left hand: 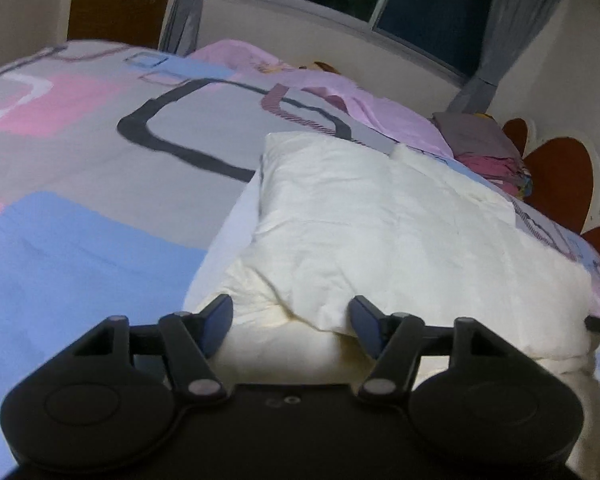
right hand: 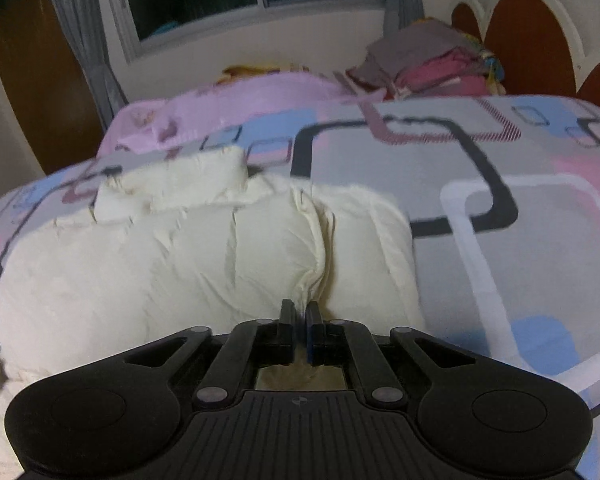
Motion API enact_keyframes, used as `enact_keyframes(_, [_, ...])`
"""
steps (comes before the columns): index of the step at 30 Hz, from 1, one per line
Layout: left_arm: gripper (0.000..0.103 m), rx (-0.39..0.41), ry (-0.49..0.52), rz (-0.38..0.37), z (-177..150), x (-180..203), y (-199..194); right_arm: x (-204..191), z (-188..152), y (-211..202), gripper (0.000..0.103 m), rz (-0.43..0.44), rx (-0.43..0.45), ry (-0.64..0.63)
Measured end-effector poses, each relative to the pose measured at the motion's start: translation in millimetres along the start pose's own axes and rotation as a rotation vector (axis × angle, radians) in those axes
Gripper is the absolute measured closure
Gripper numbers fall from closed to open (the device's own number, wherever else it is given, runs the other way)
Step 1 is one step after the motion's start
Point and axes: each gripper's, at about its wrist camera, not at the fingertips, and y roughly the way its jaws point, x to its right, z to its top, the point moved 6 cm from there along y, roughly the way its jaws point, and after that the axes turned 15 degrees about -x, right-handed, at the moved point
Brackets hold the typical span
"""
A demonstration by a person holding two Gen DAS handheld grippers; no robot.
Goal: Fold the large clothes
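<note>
My left gripper (left hand: 290,322) and my right gripper (right hand: 299,314) are matt black plastic, with smooth blue pads. The cream padded jacket (right hand: 204,248) looks like soft, puffy cloth, finely creased and faintly sheened. The bedspread (left hand: 100,152) under it is smooth, matt printed cloth. The headboard (right hand: 528,40) looks like polished brown wood.

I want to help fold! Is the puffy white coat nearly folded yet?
Not yet. The cream puffy jacket still lies spread out on the bed cover. The right gripper has pinched its near edge; the left gripper sits open around another fold. All the folding remains. Other clothes are already stacked.
</note>
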Motion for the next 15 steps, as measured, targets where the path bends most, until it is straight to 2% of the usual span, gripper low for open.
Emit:
enact_keyframes(1, [0.039, 0.011, 0.007, -0.027, 0.0, 1.0, -7.4, 1.4, 1.7, -6.4, 0.098, -0.014, 0.021, 0.008])
enact_keyframes(3, [0.036, 0.055, 0.032, -0.039, 1.6, 4.9, -27.0, 6.0, 5.3, -24.3, 0.058, -0.058, 0.098, 0.015])
enact_keyframes(4, [0.036, 0.082, 0.047, -0.037, 4.1, 7.8, -34.6, 6.2, 7.4, -30.5, 0.029, -0.057, 0.134, 0.011])
enact_keyframes(6, [0.036, 0.127, 0.056, -0.038, 14.1, 13.8, -40.7, 5.9, 15.8, -32.5, 0.03, -0.034, 0.148, 0.009])
enact_keyframes(7, [0.036, 0.129, 0.057, -0.06, 20.4, 19.2, -38.4, 4.3, 20.9, -30.2, 0.044, -0.02, 0.144, 0.009])
enact_keyframes(8, [0.036, 0.123, 0.067, -0.08, 27.0, 26.9, -32.7, 1.7, 26.2, -25.6, 0.065, -0.013, 0.129, 0.007])
enact_keyframes(9, [0.036, 0.118, 0.087, -0.084, 32.0, 35.2, -26.6, -0.7, 32.0, -18.6, 0.07, -0.023, 0.113, 0.01])
enact_keyframes(12, [0.036, 0.081, 0.153, -0.074, 42.7, 58.2, -0.2, -4.6, 44.8, 0.4, 0.07, -0.034, 0.093, 0.016])
enact_keyframes(14, [0.035, 0.039, 0.173, -0.068, 43.8, 64.3, 17.1, -2.1, 46.2, 22.0, 0.07, -0.025, -0.012, 0.025])
enact_keyframes(15, [0.035, 0.026, 0.19, -0.039, 41.3, 64.7, 25.2, -1.0, 42.7, 31.3, 0.07, -0.007, -0.062, 0.042])
